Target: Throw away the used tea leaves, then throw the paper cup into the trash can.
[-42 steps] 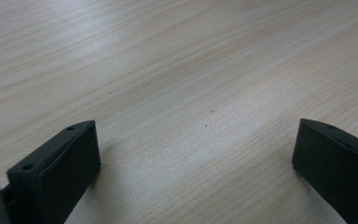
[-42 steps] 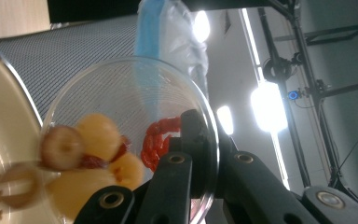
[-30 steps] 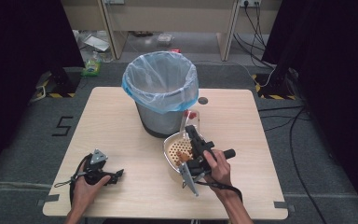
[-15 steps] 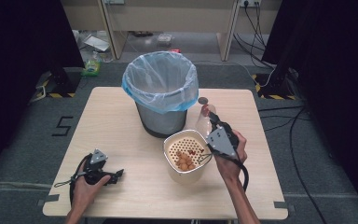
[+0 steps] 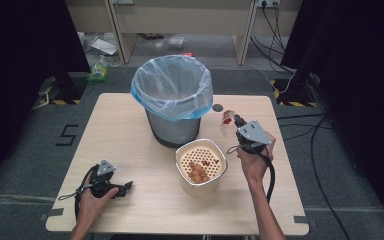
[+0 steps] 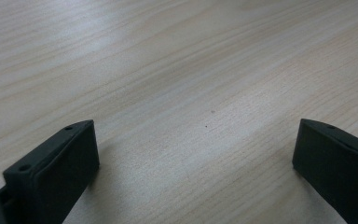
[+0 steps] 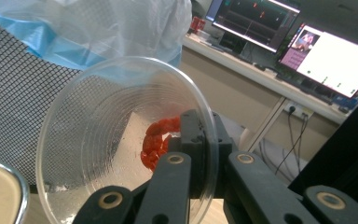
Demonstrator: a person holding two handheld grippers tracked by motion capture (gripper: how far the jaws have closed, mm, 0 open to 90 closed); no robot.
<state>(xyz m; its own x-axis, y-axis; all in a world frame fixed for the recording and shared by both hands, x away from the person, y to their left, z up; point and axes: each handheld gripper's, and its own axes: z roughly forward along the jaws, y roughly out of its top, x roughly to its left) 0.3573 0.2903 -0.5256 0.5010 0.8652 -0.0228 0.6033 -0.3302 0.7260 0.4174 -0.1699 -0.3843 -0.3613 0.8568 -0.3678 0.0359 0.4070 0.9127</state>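
Observation:
My right gripper (image 5: 238, 123) hovers right of the bin, shut on the wall of a clear plastic cup (image 5: 226, 121). The right gripper view has the jaws pinching the cup's rim (image 7: 200, 140), the cup lying on its side with red pieces (image 7: 156, 140) stuck at its bottom. A white bowl with a perforated insert (image 5: 219, 152) stands in front of the bin and holds brown chunks and a few red bits (image 5: 199, 171). My left gripper (image 5: 126, 188) rests on the table at front left, open, bare wood between its jaws (image 6: 196, 154).
A mesh bin lined with a blue bag (image 5: 172, 100) stands at the table's middle back. A small dark disc (image 5: 217, 107) lies right of it. Monitors (image 7: 326, 56) on a desk sit behind in the right gripper view. Cables run over the floor at right.
My right gripper carried the cup from above the bowl to the right and back, toward the bin's right side. The left gripper stayed put.

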